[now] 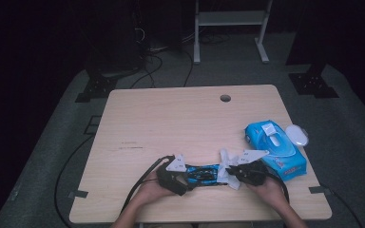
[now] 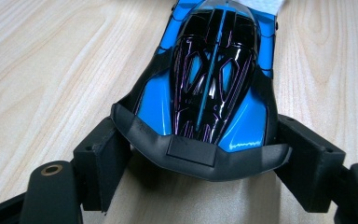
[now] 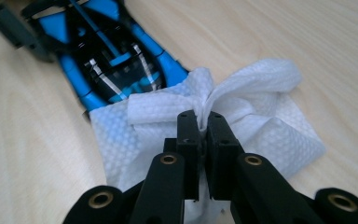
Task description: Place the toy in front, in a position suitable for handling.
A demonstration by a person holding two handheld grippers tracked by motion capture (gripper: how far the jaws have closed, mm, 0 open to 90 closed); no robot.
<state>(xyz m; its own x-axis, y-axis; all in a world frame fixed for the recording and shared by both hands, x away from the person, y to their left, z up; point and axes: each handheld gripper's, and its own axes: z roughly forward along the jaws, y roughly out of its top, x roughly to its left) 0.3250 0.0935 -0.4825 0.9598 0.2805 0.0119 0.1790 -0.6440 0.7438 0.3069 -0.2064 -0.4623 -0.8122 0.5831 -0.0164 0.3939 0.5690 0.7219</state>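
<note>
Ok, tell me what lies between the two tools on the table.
In the high view, the blue toy car lies between them: the left tool grips one end, and the right tool, pinching a white wipe, meets the other end.

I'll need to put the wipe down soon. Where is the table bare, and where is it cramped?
Bare: the whole far half of the table, up to the cable hole, and the left side. Crowded: the near edge, where the left gripper clamps the toy car and the right gripper pinches the wipe, beside the wipes pack.
</note>
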